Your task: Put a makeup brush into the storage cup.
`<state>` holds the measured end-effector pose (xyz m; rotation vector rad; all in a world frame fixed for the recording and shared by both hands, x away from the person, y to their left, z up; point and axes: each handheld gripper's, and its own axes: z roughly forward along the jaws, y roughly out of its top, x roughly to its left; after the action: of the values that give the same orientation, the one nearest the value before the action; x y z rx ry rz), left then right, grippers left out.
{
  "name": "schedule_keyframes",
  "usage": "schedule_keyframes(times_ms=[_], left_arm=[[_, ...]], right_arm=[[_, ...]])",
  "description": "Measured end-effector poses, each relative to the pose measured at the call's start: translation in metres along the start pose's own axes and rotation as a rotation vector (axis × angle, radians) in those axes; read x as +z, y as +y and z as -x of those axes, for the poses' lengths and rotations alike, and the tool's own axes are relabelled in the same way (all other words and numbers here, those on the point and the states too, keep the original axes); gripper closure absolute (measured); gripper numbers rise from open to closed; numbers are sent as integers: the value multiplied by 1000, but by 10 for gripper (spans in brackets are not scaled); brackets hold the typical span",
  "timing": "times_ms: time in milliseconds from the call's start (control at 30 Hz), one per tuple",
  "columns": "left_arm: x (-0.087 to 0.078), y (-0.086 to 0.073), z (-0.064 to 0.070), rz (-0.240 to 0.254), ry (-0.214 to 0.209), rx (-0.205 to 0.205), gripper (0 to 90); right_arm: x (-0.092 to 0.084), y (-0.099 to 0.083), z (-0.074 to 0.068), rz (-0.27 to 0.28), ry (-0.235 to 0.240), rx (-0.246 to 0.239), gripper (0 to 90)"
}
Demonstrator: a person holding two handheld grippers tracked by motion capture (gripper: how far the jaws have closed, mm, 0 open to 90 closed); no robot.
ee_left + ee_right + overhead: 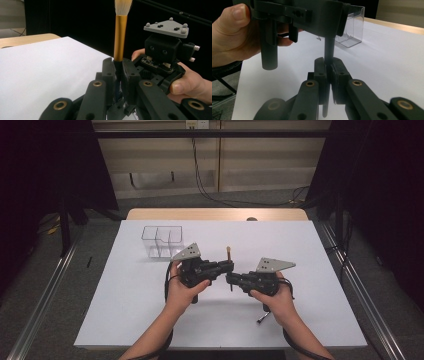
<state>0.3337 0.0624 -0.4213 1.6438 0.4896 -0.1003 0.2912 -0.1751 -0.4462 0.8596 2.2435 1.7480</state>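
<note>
Both claws clamped on one makeup brush (120,37), held upright mid-table.

My left gripper (226,266) pinches the dark handle just under the gold ferrule, my right gripper (231,278) grips it lower. I'd judge this a handover toward the clear organizer (162,241), back left: ease one claw off only once the other holds firm, and keep the shaft vertical. No brand or readable writing anywhere.

Gold-and-black brush (120,37), white table (150,290), black claws
</note>
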Motion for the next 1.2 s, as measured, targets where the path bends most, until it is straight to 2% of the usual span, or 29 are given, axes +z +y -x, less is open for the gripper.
schedule_keyframes(times_ms=[100, 233, 300, 400, 500, 633, 767, 967, 1200], left_arm=[[0, 0, 1, 11, 0, 5, 819], [-1, 0, 3, 11, 5, 33, 833], [-1, 0, 4, 14, -2, 38, 834], [-1, 2, 5, 13, -5, 48, 835], [-3, 3, 5, 11, 1, 54, 835], [-6, 5, 4, 21, 9, 52, 835], [-9, 7, 3, 33, 11, 49, 834], [-13, 9, 2, 34, 26, 58, 835], [-17, 11, 1, 29, 41, 70, 835]], right_arm=[[1, 1, -1, 3, 3, 4, 838], [2, 1, -3, 10, 12, -1, 821], [2, 0, -3, 11, 12, -3, 792], [2, -1, -4, 14, 29, -4, 674], [2, 0, -3, 8, 40, -26, 544], [-2, 2, 0, 7, 50, -11, 361], [-7, 4, 3, -9, 19, -5, 203], [-14, 4, 4, -18, -3, -28, 95], [-24, 1, 7, -34, -43, -40, 60]])
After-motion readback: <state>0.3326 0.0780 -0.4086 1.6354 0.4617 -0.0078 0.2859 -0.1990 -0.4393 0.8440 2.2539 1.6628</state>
